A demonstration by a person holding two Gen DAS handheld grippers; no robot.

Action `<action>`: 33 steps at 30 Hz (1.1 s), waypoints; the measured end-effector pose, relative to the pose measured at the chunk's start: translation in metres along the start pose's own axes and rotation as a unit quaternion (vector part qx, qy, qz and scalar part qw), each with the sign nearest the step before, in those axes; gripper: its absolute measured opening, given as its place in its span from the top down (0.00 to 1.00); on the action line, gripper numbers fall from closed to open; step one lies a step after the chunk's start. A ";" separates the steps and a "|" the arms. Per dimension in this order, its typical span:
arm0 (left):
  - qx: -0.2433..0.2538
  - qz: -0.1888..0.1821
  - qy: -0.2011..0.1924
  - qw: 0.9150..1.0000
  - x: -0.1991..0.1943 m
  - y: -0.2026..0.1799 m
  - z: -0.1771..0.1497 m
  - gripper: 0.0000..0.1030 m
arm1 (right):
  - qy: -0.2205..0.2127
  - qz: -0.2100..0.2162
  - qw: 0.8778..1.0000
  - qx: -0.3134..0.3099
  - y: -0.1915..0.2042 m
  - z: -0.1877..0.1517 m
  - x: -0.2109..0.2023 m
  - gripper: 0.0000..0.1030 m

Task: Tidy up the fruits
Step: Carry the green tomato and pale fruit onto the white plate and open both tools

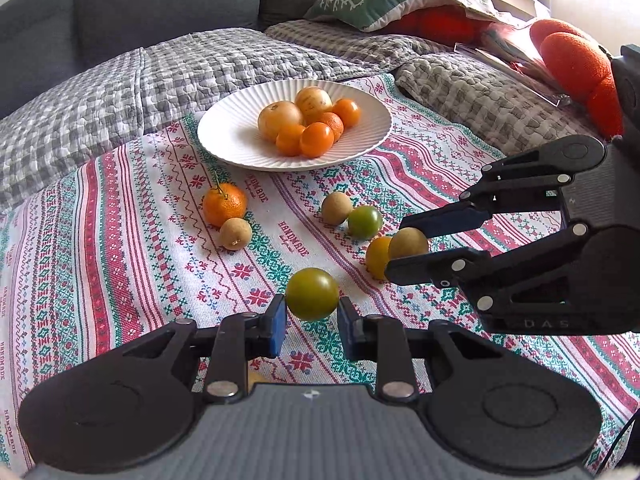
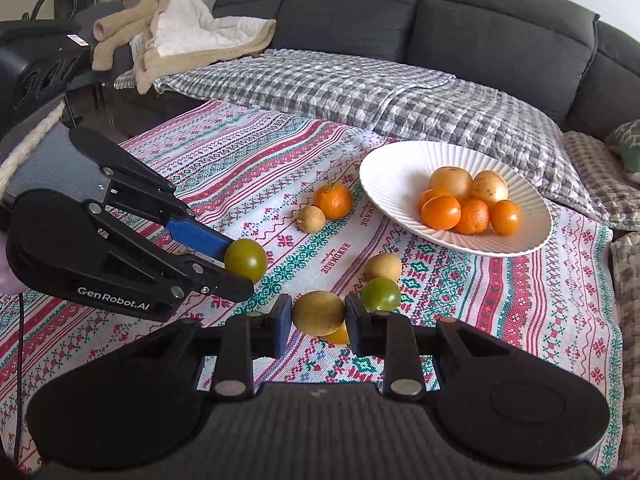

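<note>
Writing: "HANDMADE" on the tablecloth; "GenRobot.AI" on the left gripper.
Left gripper: clenched on a green tomato.
Right gripper: clenched on a tan fruit.
Hidden: yellow fruit mostly behind it.

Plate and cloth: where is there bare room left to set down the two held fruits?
The plate is bare on its left half in the left wrist view; its fruit pile crowds the right. Open cloth lies left of the tangerine. The loose fruits by the green tomato are crowded.

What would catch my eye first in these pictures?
Two black claws each pinch a small fruit above the patterned cloth: the left claw a green tomato, the right claw a tan round fruit. Behind them, a white plate holds orange and yellow fruit.
</note>
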State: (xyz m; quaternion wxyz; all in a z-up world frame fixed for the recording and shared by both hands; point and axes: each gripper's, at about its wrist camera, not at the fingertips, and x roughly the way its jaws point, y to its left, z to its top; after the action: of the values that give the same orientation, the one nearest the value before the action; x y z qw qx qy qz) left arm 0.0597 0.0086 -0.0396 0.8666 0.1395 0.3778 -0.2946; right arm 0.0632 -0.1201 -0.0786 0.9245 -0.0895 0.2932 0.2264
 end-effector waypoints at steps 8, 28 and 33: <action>0.000 0.012 -0.022 1.000 0.006 0.000 0.021 0.83 | -0.020 -0.018 0.999 0.024 -0.020 0.011 -0.003 0.75; 0.009 0.024 -0.041 0.999 0.054 0.011 0.083 0.83 | -0.050 -0.071 0.992 0.089 -0.086 0.036 0.016 0.75; 0.003 0.030 -0.023 0.999 0.074 0.015 0.090 0.83 | -0.059 -0.083 0.988 0.113 -0.094 0.036 0.024 0.75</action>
State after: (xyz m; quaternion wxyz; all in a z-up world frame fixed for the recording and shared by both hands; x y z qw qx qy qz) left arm 0.1603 -0.0512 -0.0327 0.8831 0.1468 0.3527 -0.2722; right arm 0.1435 -0.1834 -0.0603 0.9601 0.0053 0.2534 0.1186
